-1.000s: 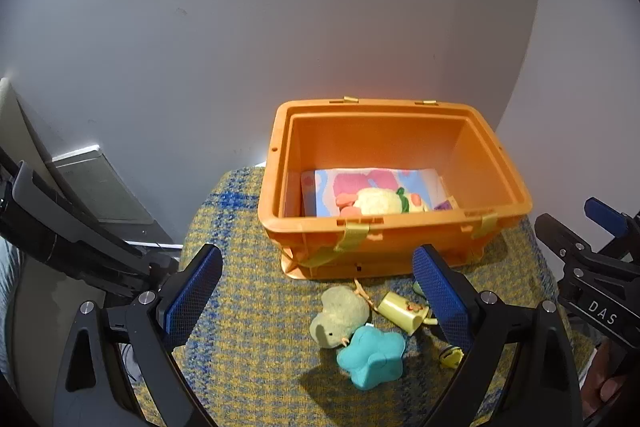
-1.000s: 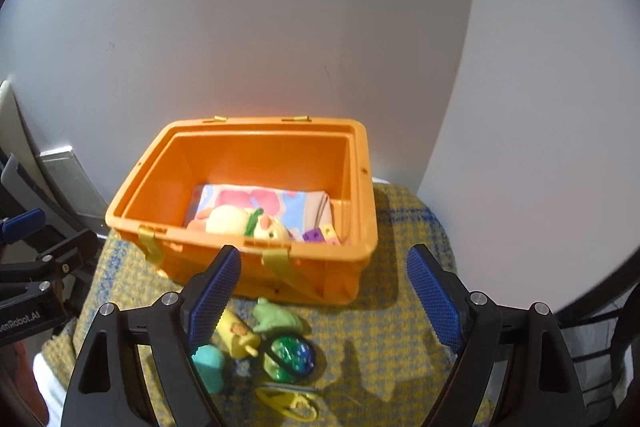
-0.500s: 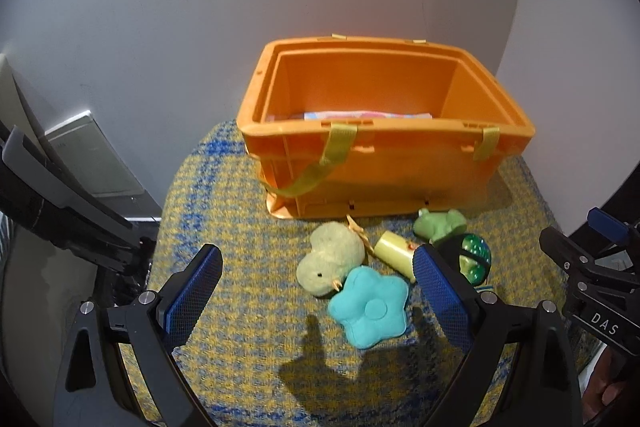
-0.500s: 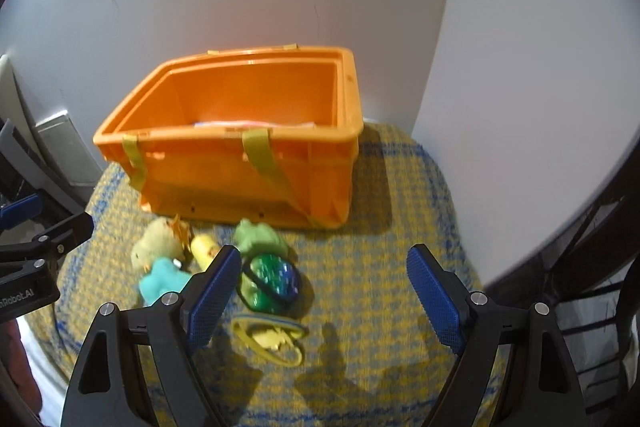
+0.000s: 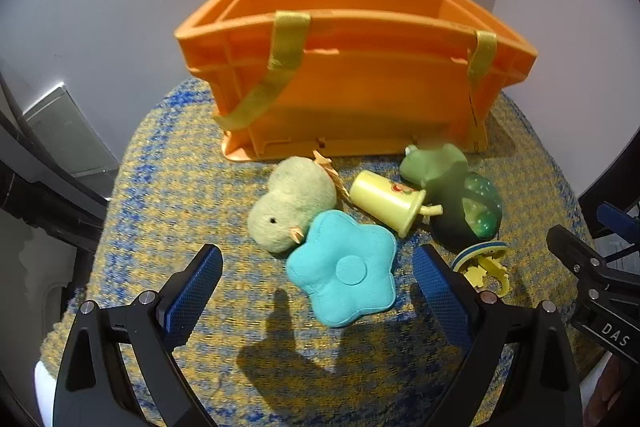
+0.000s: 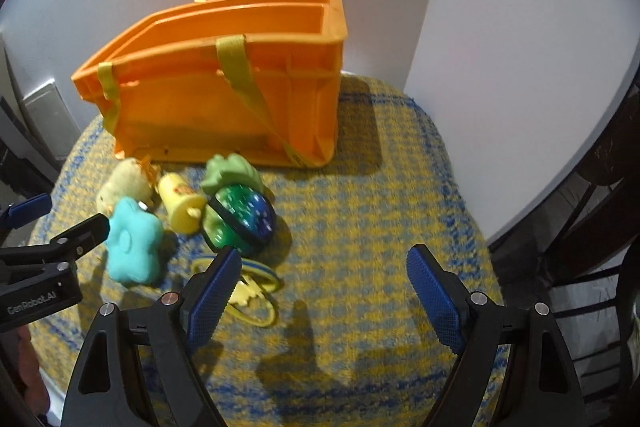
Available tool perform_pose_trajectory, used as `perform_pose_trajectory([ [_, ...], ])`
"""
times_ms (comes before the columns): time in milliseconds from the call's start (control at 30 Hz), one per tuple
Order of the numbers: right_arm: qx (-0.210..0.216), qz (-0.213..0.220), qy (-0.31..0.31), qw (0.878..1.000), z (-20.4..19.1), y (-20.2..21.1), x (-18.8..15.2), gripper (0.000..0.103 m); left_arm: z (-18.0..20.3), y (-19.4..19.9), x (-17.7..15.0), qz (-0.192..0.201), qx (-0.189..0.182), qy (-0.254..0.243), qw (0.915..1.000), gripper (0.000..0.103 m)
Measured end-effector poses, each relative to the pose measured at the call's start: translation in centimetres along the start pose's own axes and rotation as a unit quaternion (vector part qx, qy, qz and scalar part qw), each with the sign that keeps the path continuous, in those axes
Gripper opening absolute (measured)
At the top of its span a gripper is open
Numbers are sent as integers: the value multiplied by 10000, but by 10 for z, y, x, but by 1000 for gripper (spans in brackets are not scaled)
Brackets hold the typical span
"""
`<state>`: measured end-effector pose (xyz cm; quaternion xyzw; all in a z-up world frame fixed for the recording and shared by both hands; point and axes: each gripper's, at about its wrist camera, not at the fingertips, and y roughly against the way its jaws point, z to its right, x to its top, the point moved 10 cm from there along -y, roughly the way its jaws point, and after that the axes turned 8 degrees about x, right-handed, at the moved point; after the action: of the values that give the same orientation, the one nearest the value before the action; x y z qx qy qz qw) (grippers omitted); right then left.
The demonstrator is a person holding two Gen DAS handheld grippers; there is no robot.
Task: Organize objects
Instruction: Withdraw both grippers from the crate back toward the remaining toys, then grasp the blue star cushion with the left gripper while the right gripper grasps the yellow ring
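An orange bin (image 5: 352,95) (image 6: 224,99) with yellow straps stands at the back of a yellow-blue woven cloth (image 5: 168,195) (image 6: 360,227). In front of it lie a plush chick (image 5: 292,201) (image 6: 124,185), a teal flower cushion (image 5: 344,267) (image 6: 134,247), a yellow toy cup (image 5: 386,201) (image 6: 180,201), a green frog toy (image 5: 434,165) (image 6: 230,169), a green-blue ball (image 5: 478,207) (image 6: 242,217) and a yellow ring toy (image 5: 482,267) (image 6: 252,291). My left gripper (image 5: 316,291) hovers open just before the teal cushion. My right gripper (image 6: 324,291) hangs open over bare cloth, its left finger by the ring toy.
White walls meet in a corner behind the bin. A grey panel (image 5: 64,131) stands at the left beyond the cloth's edge. Dark chair slats (image 6: 592,227) lie off the right edge. The right half of the cloth holds no objects.
Both grippers have come down and nearer the toys. The bin's inside, with a picture book and toy, has dropped out of sight behind its front wall. Jaws stay wide.
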<state>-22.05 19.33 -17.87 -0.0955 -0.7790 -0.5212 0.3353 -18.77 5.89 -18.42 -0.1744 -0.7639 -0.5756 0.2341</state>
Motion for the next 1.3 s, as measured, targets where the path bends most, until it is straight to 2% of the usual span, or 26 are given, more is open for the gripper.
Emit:
perform_pose_trajectory([
  [400, -69, -80, -67, 9999, 13, -15, -12, 85, 22, -34, -12, -230, -18, -79, 9997, 95],
  [500, -62, -99, -66, 9999, 13, -17, -14, 85, 24, -41, -17, -352, -28, -77, 9993, 88],
  [567, -60, -114, -58, 9999, 13, -18, -14, 85, 25, -47, -21, -480, -31, -68, 9988, 75],
  [667, -43, -144, -42, 9999, 12, -20, -15, 85, 25, -50, -24, -532, -57, -43, 9986, 75],
  [967, 5, -185, -4, 9998, 5, -20, -16, 85, 23, -44, -27, -508, -115, -5, 9986, 69],
  [1300, 262, -265, 160, 9992, -25, -26, -14, 85, -10, -20, -39, -510, 99, 271, 9983, 69],
])
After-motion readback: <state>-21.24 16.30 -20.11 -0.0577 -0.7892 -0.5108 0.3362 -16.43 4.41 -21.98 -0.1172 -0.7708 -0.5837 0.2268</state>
